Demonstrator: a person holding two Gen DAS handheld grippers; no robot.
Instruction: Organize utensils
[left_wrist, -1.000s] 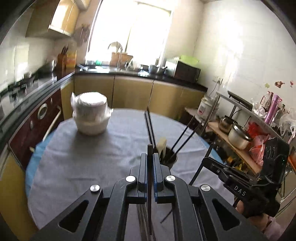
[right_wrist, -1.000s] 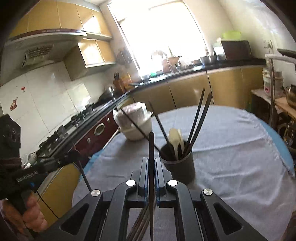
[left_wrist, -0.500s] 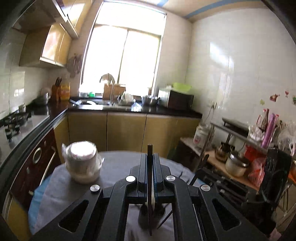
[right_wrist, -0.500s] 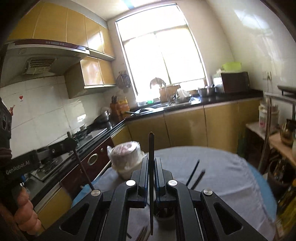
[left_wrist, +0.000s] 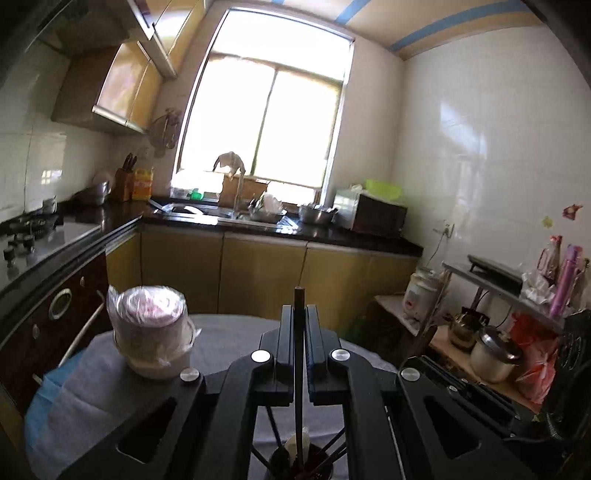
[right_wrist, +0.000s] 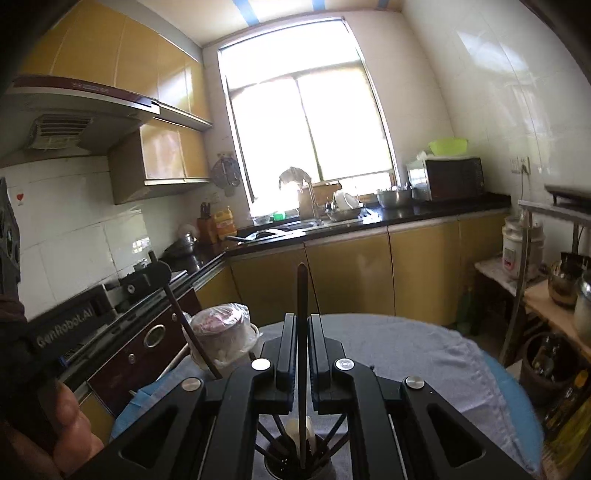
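Left tongs (left_wrist: 299, 314): black, two-fingered, clamped together on a thin dark chopstick (left_wrist: 298, 354) that runs upright between the pads, its square tip poking just above them.
Left chopstick, lower end: reaches down over the dark round utensil cup (left_wrist: 301, 461) at the bottom edge of the left wrist view; whether it touches the cup cannot be told.
Right tongs (right_wrist: 301, 325): same black build, pinched tight on a second dark slender chopstick (right_wrist: 302, 332), upright, pointed tip well above the pads.
Right chopstick, lower end: hangs inside the mouth of the cup (right_wrist: 295, 461), beside a pale cream spoon (right_wrist: 295, 430) standing there.
Cup contents: several more dark chopsticks leaning outward to both sides (exact count unclear, tongs in front).
Surface: round, draped in a grey cloth (right_wrist: 406, 350) over a blue underlayer; cup near its close edge.
Wrapped stack: white bowls in a clear plastic bag (left_wrist: 149, 332), on the far left of the cloth, well apart from the cup.
Seen from the right wrist: left tongs' body with white lettering (right_wrist: 66, 325) at the left edge, gripped by a hand (right_wrist: 55, 435), chopstick slanting down from it.
Background: yellow cabinets, black kitchen counter, bright window.
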